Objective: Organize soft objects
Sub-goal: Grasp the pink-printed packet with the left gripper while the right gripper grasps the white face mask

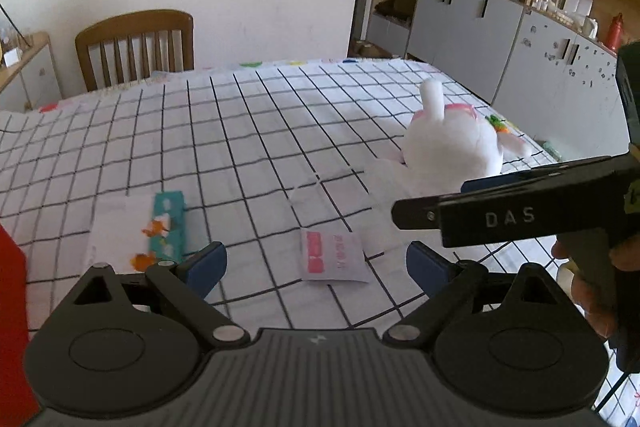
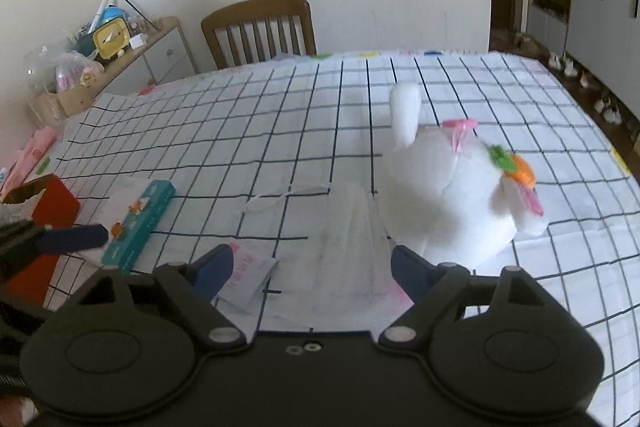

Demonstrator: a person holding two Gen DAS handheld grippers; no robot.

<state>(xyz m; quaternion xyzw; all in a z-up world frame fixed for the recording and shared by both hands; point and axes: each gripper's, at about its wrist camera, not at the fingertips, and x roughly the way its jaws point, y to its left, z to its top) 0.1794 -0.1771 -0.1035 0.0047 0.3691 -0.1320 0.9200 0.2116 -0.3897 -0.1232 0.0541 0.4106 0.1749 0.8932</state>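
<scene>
Plush rabbit (image 2: 452, 187): white, pink ribbon at the neck, an orange-and-green carrot trim on its side; it lies on the checked tablecloth (image 2: 240, 131), toward the right of the table, just beyond the right gripper's right finger.
Face mask (image 2: 352, 247): white, pleated, flat on the cloth right beside the rabbit; its ear loop trails off to the left.
Small sachet (image 1: 334, 257): white with a pink label, flat on the cloth left of the mask.
Tissue pack (image 1: 168, 227): teal with orange fish, lying further left, near a red box (image 2: 52, 211).
Right gripper (image 2: 312, 267): jaws wide apart, nothing between the blue pads; the mask lies on the cloth below the gap.
Left gripper (image 1: 316, 263): jaws spread wide, gripping nothing, the sachet below them.
Surroundings: a wooden chair (image 2: 260, 27) at the far edge, grey cabinets (image 1: 464, 27) to the right.
</scene>
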